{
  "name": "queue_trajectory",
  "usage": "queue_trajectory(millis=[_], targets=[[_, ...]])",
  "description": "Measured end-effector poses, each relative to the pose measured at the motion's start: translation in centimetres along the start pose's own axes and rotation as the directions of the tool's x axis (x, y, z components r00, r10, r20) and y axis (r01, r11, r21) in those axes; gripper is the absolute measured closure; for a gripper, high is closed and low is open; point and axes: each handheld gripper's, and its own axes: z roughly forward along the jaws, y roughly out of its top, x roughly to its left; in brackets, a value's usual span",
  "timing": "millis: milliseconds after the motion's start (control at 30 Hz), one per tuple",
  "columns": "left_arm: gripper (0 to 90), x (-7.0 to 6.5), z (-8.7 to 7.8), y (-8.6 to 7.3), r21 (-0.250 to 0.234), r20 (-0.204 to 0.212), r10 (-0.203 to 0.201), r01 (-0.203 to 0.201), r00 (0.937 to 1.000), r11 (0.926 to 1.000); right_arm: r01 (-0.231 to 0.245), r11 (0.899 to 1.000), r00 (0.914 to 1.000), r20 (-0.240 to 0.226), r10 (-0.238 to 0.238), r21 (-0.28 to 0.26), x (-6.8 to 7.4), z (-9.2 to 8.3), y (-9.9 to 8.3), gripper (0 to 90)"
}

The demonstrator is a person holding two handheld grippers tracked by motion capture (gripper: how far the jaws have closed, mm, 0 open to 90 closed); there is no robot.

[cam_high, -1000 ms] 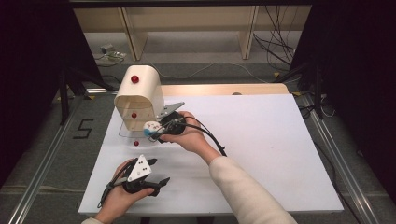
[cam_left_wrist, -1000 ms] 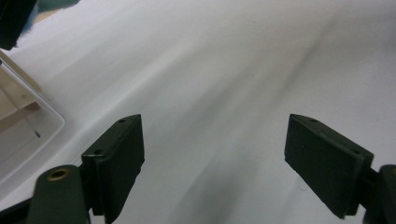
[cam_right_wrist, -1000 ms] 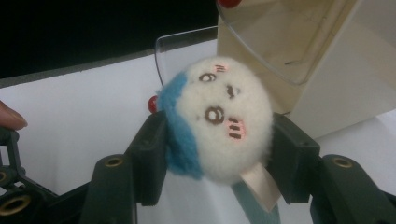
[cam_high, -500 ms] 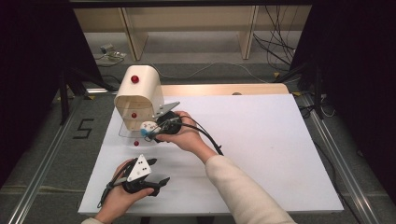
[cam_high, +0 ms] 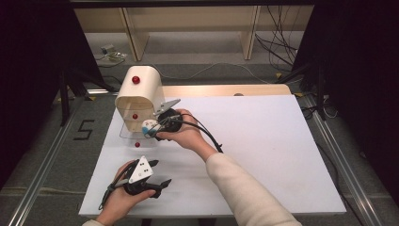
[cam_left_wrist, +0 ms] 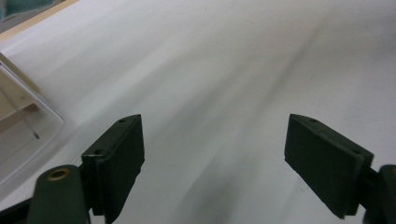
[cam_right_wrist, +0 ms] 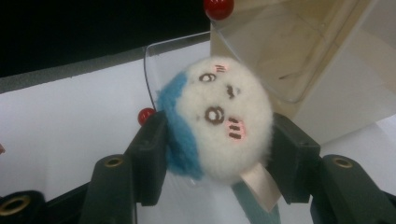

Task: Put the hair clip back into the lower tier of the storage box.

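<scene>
My left gripper (cam_high: pixel 162 183) rests on the bench (cam_high: pixel 263 141) at about 7 o'clock in the high view, its fingers (cam_left_wrist: pixel 119 163) spread wide with nothing but white surface between them. I leave it parked there; it has no job in this step and should stay out of the way.

At 10 o'clock stands the cream box (cam_high: pixel 139 94) with its red knobs, and its clear door (cam_right_wrist: pixel 187 60) lies folded down flat in front of the opening. My right gripper (cam_right_wrist: pixel 217 154) sits just beside that opening, at about the box's 5 o'clock, its fingers (cam_right_wrist: pixel 149 158) pinching the plush (cam_right_wrist: pixel 219 130), a round white and blue toy with a small face. The toy bulges out past both pads, so I judge the grip firm but soft.

As I read it, the step is putting the plush into the box. To do it well, I'd keep the pinch steady, come in low and level over the door without pressing on it, and steer clear of the red knob (cam_right_wrist: pixel 146 115) at the door's edge. I'd carry the toy well past the box's lip before spreading the fingers, since a round plush could roll back out along the door. The tag hanging under the toy could catch on the door edge, so I'd lift slightly on the way in.
</scene>
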Motion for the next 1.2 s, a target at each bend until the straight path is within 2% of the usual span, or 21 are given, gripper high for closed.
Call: queue_trajectory(millis=[800, 1200], targets=[[20.0, 0.0, 0.0, 0.0, -0.006, 0.005, 0.000, 0.000, 1.0000, 1.0000, 0.007, 1.000, 0.9999, -0.015, -0.007, 0.000, 0.4, 1.1, 0.9, 45.0], [20.0, 0.0, -0.1, 0.1, -0.007, 0.008, 0.004, -0.004, 1.0000, 1.0000, -0.006, 1.000, 0.9998, -0.018, 0.007, 0.009, 0.5, 2.1, 1.2, 44.7]])
